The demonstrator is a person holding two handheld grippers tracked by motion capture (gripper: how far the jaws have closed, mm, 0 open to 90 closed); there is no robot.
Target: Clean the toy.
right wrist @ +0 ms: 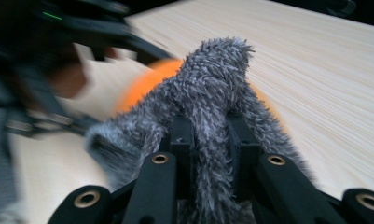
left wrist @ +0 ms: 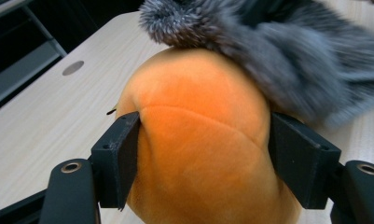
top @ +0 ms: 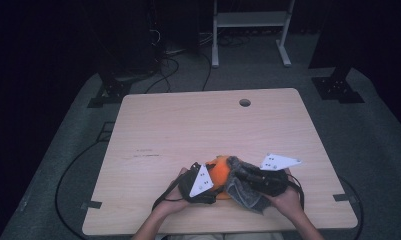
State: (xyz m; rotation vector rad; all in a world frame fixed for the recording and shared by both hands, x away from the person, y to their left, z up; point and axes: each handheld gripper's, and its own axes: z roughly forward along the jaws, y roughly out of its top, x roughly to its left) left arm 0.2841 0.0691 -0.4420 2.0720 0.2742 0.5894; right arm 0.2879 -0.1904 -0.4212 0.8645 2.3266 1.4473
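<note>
An orange plush ball (top: 219, 172) lies near the front edge of the wooden table (top: 188, 125), partly covered by a grey furry cloth (top: 240, 192) draped over its right side. My left gripper (top: 211, 181) comes in from the left, and in the left gripper view (left wrist: 205, 144) its jaws press on both flanks of the orange plush ball (left wrist: 198, 140). The right gripper (top: 239, 175) reaches in from the right. In the right gripper view (right wrist: 211, 135) it is shut on a pinched fold of the grey furry cloth (right wrist: 212, 84), with the orange showing behind.
A round cable hole (top: 244, 102) sits near the table's far edge. Beyond the table stand a white metal frame (top: 250, 20) and dark stands, with cables (top: 163, 70) on the grey floor. Bare tabletop stretches behind and to both sides of the hands.
</note>
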